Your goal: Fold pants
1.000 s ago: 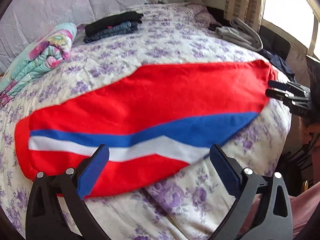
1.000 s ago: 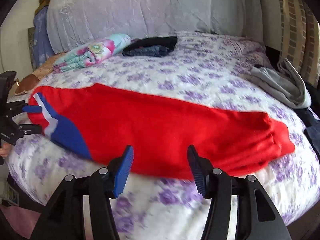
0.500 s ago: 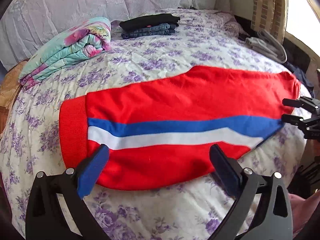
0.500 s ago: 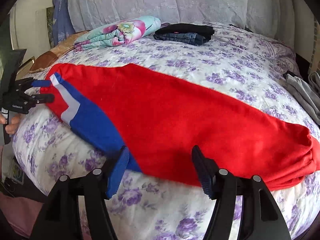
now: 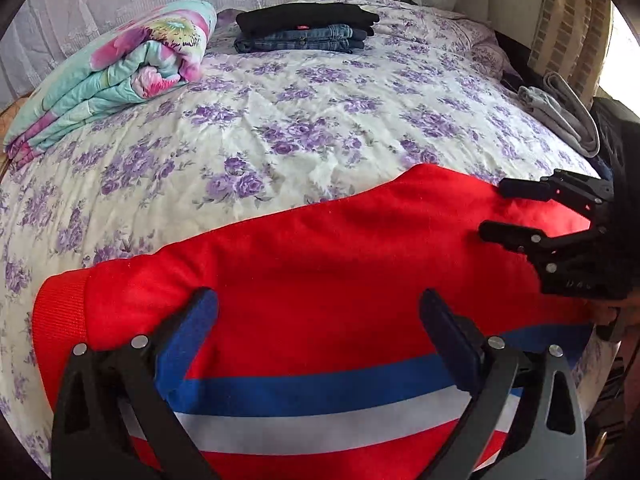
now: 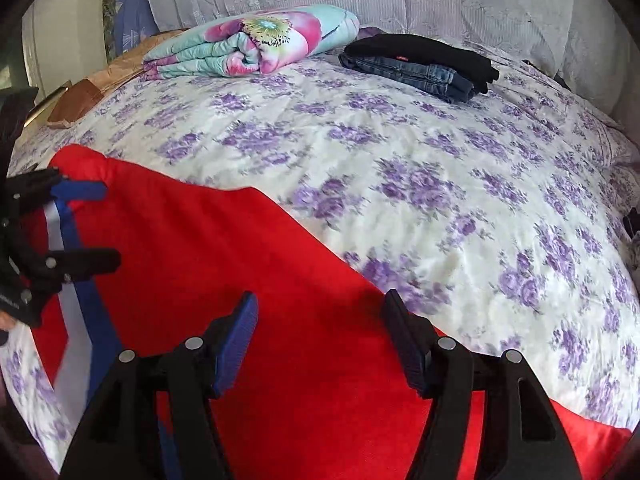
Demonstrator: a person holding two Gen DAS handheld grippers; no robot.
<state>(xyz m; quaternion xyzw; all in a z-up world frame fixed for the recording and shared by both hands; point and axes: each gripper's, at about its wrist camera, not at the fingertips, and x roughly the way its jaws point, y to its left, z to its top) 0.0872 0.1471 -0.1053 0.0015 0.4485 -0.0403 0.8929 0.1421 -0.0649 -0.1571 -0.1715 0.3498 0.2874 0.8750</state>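
The red pants (image 5: 340, 264) lie flat along the bed's (image 5: 320, 120) near edge, ready for folding, with the left gripper (image 5: 320, 336) wide at 6 o'clock above the stripe and the right gripper (image 6: 320, 336), just widened, empty over the leg.

The red pants (image 6: 248, 272) lay flat along the near edge of the bed (image 6: 440, 184), their blue and white side stripe at the left; the right gripper (image 6: 322, 344) hung just above the red cloth, fingers (image 6: 236, 344) apart after widening, nothing between them. The left gripper (image 6: 80, 224) sat spread over the striped end; a rolled floral quilt (image 6: 256, 40) and folded dark clothes (image 6: 420, 64) lay far back.
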